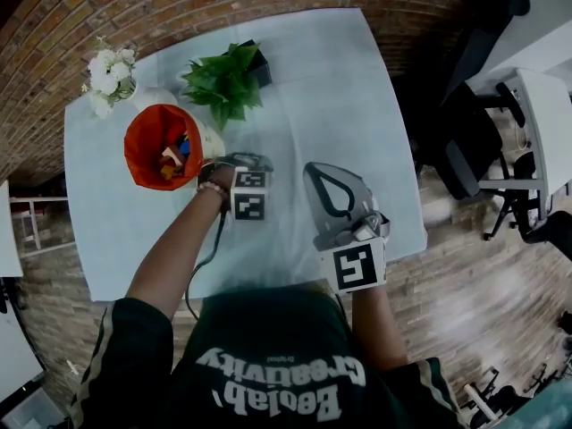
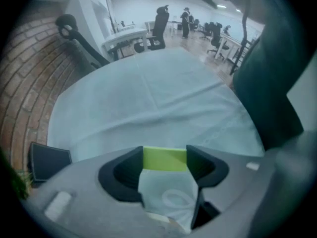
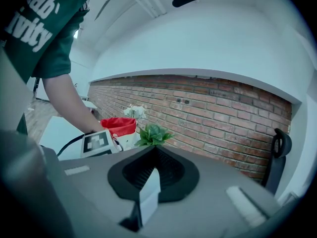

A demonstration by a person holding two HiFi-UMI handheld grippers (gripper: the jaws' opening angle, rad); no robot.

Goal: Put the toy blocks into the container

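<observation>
Leafy plant (image 1: 223, 83) at twelve o'clock, round red container (image 1: 147, 141) at ten, left tongs (image 2: 165, 155) pinching smooth lime block (image 2: 165, 160), right tongs (image 3: 153, 149) pressed together, cloth-draped bench (image 1: 340, 88).

Plant (image 1: 223, 83) and flowers (image 1: 109, 71) flank the container (image 1: 134, 146); table (image 1: 340, 105) rightward lies open.

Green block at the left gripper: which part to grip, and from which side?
Probably its two opposite flat sides, coming straight down from above. The green block is straight-edged and sits square to the left gripper, whose jaws press on those sides above the cloth.
</observation>
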